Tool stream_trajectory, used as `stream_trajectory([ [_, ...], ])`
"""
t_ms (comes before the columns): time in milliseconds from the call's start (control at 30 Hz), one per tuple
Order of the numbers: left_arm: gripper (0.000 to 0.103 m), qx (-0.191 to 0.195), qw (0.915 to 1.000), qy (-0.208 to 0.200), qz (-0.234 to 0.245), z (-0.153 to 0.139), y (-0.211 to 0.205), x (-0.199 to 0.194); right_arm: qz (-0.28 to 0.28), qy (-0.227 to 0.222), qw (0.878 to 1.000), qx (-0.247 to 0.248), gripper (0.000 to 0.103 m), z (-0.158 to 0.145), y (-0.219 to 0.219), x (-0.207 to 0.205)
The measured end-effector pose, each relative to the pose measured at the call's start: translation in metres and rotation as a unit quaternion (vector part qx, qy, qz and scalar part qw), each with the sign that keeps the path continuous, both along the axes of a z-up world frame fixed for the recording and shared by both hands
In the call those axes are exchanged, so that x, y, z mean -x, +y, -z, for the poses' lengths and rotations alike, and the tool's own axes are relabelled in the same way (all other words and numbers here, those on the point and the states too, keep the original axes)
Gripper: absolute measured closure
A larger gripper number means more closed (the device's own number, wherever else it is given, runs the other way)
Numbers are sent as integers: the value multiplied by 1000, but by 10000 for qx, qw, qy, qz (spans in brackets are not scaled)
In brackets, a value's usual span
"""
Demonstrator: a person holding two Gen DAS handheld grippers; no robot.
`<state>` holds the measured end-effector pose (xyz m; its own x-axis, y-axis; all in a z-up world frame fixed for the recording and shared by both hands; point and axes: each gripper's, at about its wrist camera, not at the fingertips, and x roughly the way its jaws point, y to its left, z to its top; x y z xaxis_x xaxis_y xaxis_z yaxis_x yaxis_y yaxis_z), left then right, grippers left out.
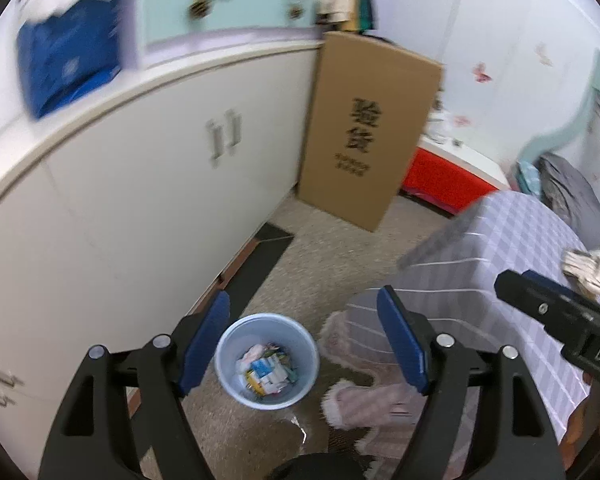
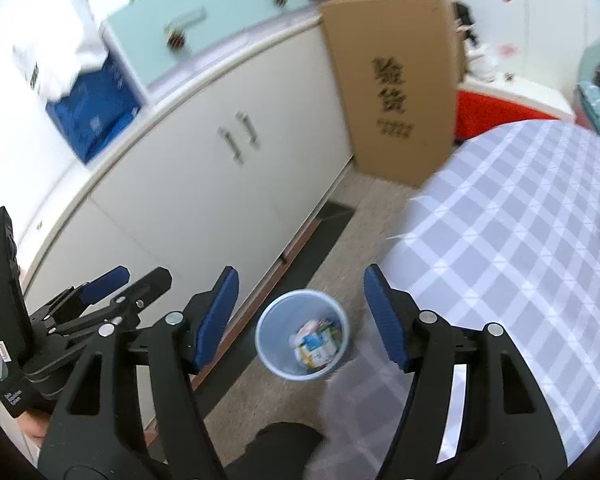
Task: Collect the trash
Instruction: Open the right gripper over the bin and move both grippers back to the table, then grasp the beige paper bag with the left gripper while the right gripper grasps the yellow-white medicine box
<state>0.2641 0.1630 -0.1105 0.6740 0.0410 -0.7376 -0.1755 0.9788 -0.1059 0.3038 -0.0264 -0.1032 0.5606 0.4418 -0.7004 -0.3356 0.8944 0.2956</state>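
1. The left gripper (image 1: 304, 340) is held over the floor, jaws spread and empty.
2. The blue bin (image 1: 267, 361), part-filled with wrappers (image 1: 266, 372), is seen below, beside the white cabinet (image 1: 140, 200).
3. The right gripper (image 2: 300, 316) is likewise held released; crumpled paper (image 1: 590, 274) on the checked table (image 2: 520, 240), far right, should be approached squarely.

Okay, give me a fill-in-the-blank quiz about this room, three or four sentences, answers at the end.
1. The light blue trash bin stands on the ____.
2. Both the left gripper and the right gripper have their jaws ____.
3. The tall cardboard box leans against the white ____.
4. The tablecloth has a purple and white ____ pattern.

Missing words: floor; open; cabinet; checked
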Motion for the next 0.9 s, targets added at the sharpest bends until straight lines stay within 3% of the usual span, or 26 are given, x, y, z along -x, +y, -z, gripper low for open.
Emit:
stream_trajectory([
  [167,28,-230,9971,-206,691,-23,-85,2,516,-389,9979,-77,37,-23,-85,23],
  [267,28,-327,9903,-352,1303,-33,-149,4,1004,-626,9930,-67,36,-31,-143,38],
  [467,28,-506,9661,-623,2456,-43,-283,8,2079,-809,9737,-460,34,-35,-273,67],
  [733,28,-702,9452,-647,3122,-40,-399,-4,3051,-650,9431,-1151,33,-8,-395,84],
  [900,28,-1003,9391,-654,3220,-33,-445,-16,3304,-482,9285,-1623,33,14,-430,79],
])
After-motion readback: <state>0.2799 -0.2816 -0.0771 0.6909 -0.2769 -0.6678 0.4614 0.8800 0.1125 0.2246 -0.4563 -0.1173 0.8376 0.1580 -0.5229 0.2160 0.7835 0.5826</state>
